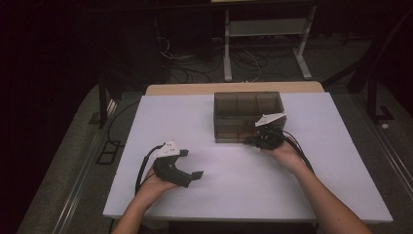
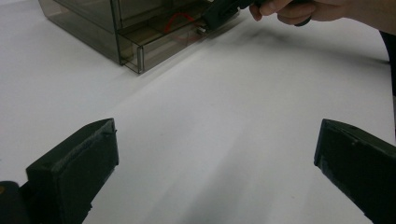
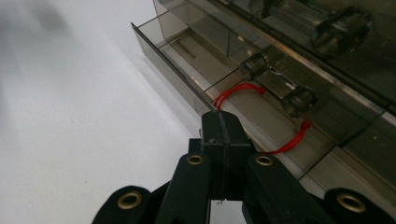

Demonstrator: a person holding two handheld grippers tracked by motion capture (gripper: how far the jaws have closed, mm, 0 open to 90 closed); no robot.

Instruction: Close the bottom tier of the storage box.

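Resting on the near left part of the white table (image 1: 234, 180), the left gripper (image 1: 187, 176) lay in the person's left hand (image 1: 155, 187) with its two black jaws spread wide and nothing between them; in the left gripper view they stood well apart over bare white tabletop. A black cable trailed from it toward the table's left edge.

Farther in, right of the middle, the person's right hand (image 1: 282, 151) held the right gripper (image 1: 249, 140) against the near side of a smoky, see-through drawer box (image 1: 248, 105). That box stood toward the far edge of the table, a little right of centre, with several compartments showing through its top. Its lowest drawer (image 3: 187, 70) was pulled partly out toward the person. The right gripper's jaws were pressed tightly together, their tips at the front wall of that open drawer, just where a red cord (image 3: 236, 91) curved up out of it. The cord ran on along the drawer floor to a second red loop farther back. Whether the closed jaws actually pinched the cord I could not tell, since the tips hid the spot where it met them.

Beyond the far edge lay a dim floor with tangled cables (image 1: 204, 61) and the white legs of a stand (image 1: 265, 29).
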